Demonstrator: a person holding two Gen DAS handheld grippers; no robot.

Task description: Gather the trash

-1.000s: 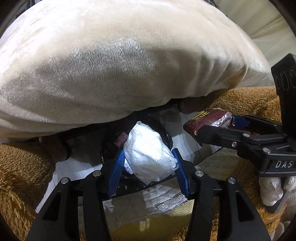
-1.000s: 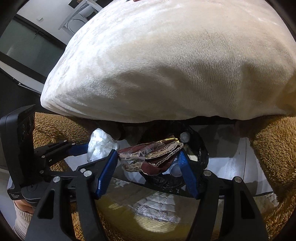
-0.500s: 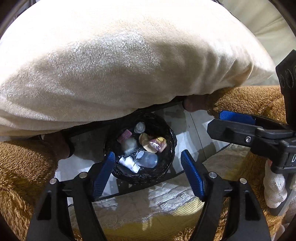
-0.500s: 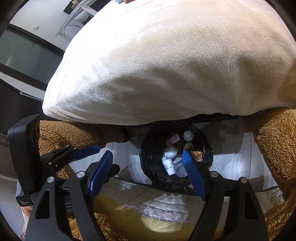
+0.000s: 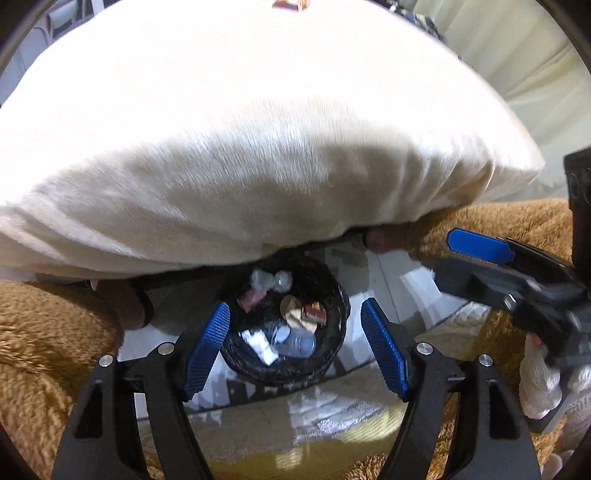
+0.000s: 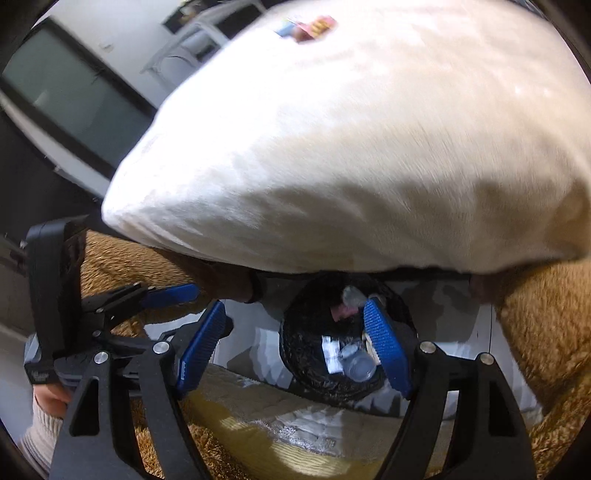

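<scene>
- Left gripper (image 5: pixel 295 350): jaws spread wide, nothing between the pads; hangs above the bin, which shows in the gap between its fingers.
- Bin (image 5: pixel 332 354): black-lined, on the floor below the cushion edge, at 6 o'clock in the left view. Holds a clear bottle (image 5: pixel 295 345), white scraps, a pink piece and a gold-and-red wrapper (image 5: pixel 308 314).
- Right gripper (image 6: pixel 293 349): jaws wide apart, empty; the bin sits at 5 o'clock in its view.
- Cushion (image 6: pixel 369 147): large, cream. Small coloured items (image 6: pixel 310 26) lie at its far edge, at 12 o'clock; blurred, possibly wrappers.
- Progress, as judged: several pieces binned; both grippers free; those far items probably remain.
</scene>
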